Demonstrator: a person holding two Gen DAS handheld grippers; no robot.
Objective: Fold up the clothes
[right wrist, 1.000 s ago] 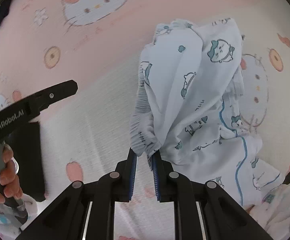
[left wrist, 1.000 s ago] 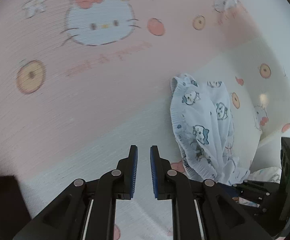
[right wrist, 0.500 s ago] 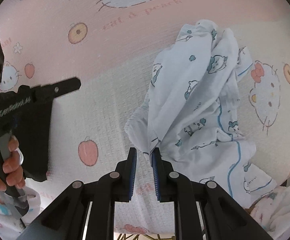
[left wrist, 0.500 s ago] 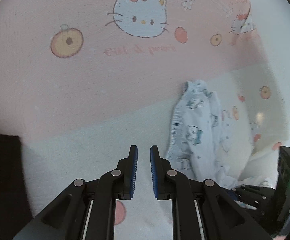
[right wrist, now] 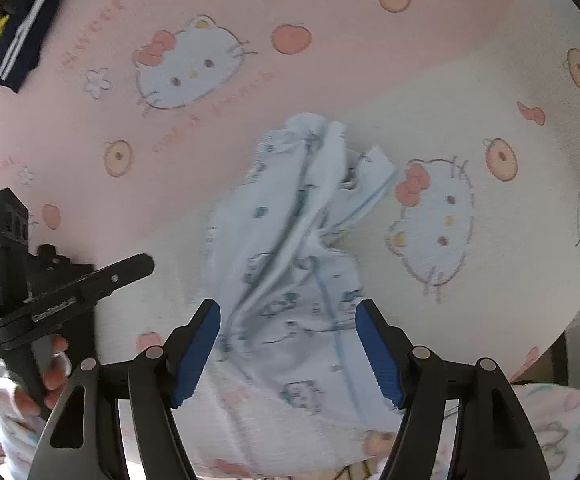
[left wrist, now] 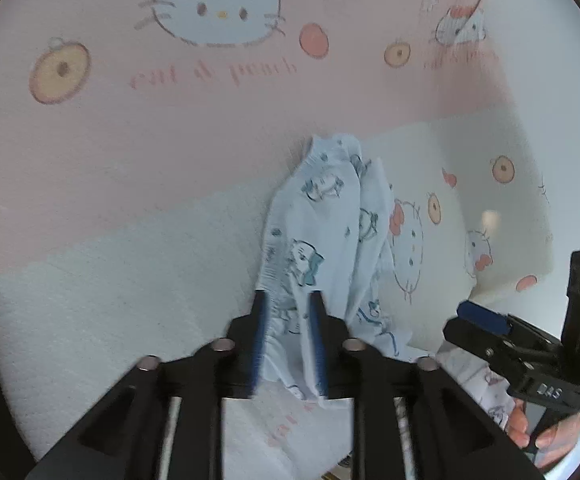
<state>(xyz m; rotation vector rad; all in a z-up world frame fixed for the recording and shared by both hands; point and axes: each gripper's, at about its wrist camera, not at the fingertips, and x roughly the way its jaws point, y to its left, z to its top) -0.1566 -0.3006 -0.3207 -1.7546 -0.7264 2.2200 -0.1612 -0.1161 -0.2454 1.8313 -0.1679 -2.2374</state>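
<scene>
the garment point(right wrist: 290, 280), pale blue and printed, lies bunched in a long crumpled heap on the cartoon-cat blanket point(right wrist: 470, 88); no fold shows yet. right gripper point(right wrist: 288, 354) is opening wide above it, left gripper point(left wrist: 288, 340) opening astride its near end, neither pinching cloth.

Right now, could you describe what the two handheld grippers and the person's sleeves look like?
Both the left gripper and the right gripper are black, angular frames with silver pivot pins and ribbed blue pads. Small white lettering marks their bodies. The sleeve is pale with a pastel cartoon print.
</scene>
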